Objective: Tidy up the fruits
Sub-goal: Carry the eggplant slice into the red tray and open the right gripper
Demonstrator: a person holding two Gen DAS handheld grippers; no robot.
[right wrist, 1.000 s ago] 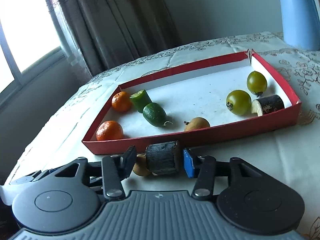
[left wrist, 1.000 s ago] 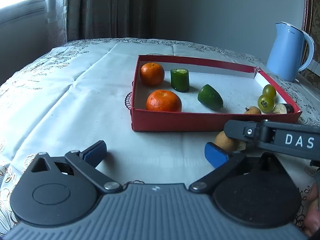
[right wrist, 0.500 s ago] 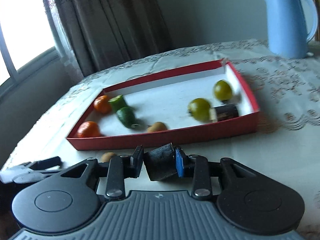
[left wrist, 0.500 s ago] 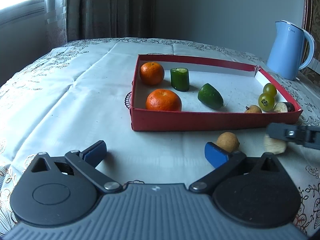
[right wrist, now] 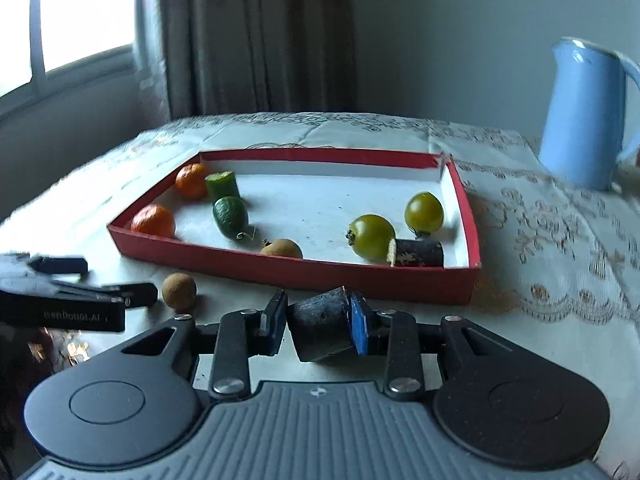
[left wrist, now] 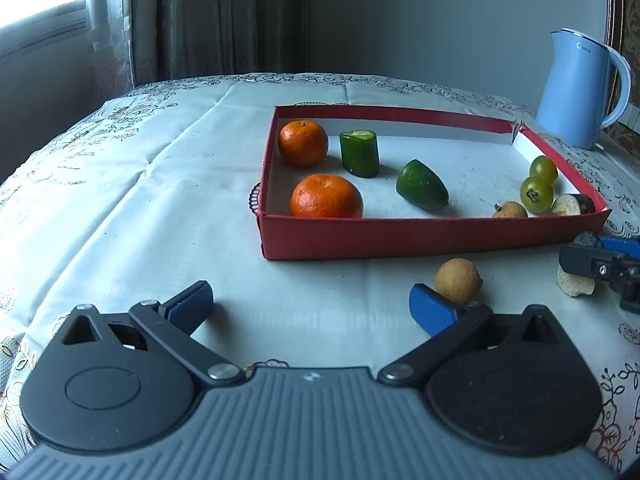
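Fruits sit in a red tray [right wrist: 288, 270] on the lace-clothed table [left wrist: 120, 184]; right tongs [right wrist: 318, 322] clench a dark chunk [right wrist: 320, 328], left tongs [left wrist: 310, 306] released.

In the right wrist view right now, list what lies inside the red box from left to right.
Near orange → far orange → cucumber piece → dark green fruit → brown longan → near green tomato → dark eggplant piece and far green tomato, overlapping.
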